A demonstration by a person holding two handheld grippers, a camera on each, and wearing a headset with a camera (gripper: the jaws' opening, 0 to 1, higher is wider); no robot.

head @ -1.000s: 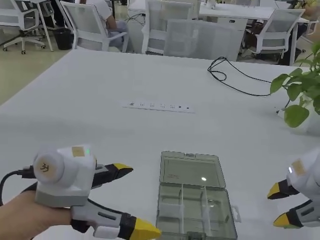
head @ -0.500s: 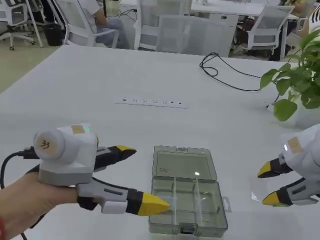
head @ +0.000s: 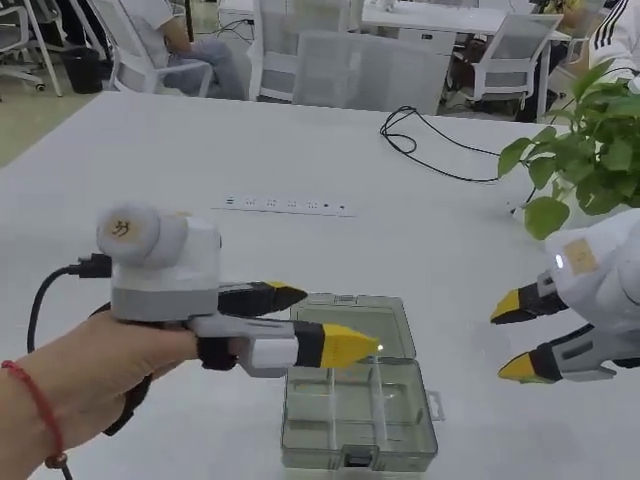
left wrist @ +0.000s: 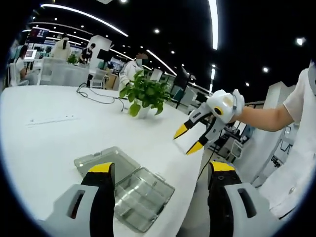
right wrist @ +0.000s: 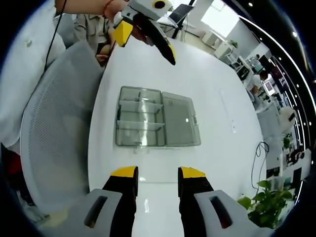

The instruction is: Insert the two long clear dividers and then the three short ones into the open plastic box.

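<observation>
While left gripper and right gripper hang released, dividers in box look thin, light, slick: pinch top edges.

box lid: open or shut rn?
Open. The lid lies flat on the table, folded back from the box base; dividers show inside.

White-and-grey left gripper and right gripper, black jaws tipped yellow; black cable behind the left; red wrist cord.
</observation>
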